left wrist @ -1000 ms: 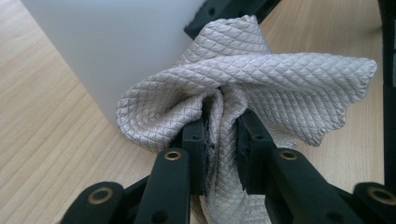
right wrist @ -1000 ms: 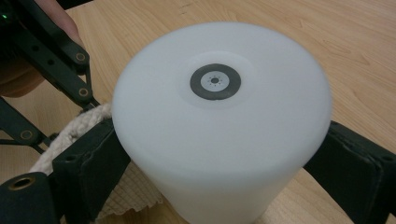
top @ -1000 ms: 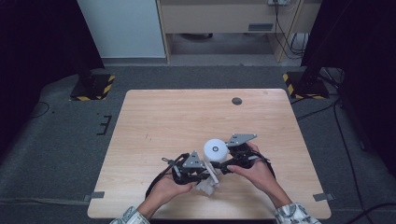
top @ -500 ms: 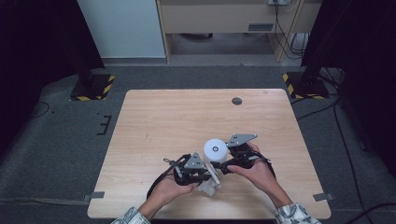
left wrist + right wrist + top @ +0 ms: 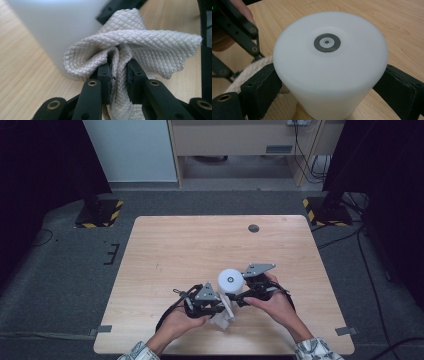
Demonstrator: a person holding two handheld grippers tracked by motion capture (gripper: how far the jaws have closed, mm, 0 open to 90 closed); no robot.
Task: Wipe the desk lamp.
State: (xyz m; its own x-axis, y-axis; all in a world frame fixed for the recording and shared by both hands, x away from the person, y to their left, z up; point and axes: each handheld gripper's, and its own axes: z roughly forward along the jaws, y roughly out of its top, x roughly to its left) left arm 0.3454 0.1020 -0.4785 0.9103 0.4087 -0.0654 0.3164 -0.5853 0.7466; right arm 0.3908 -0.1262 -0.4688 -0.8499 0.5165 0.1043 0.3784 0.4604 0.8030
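Note:
A white cylinder (image 5: 231, 281) with a grey ring mark on its top stands on the wooden table (image 5: 190, 250) near the front edge. My right gripper (image 5: 236, 293) is shut on it, its black pads (image 5: 260, 86) pressing on both sides of the cylinder (image 5: 329, 65). A beige quilted cloth (image 5: 223, 316) is bunched against the cylinder's near side. My left gripper (image 5: 220, 304) is shut on the cloth. In the left gripper view a fold of cloth (image 5: 140, 47) is pinched between the two jaws of that gripper (image 5: 118, 75), right beside the white wall (image 5: 57, 30). The cloth (image 5: 249, 72) also peeks out under the right gripper's left pad.
A small dark round insert (image 5: 253, 228) sits in the tabletop at the far right. Both hands rest close to the table's front edge. Black stands with yellow-striped bases (image 5: 97, 215) are on the carpet beyond the far corners.

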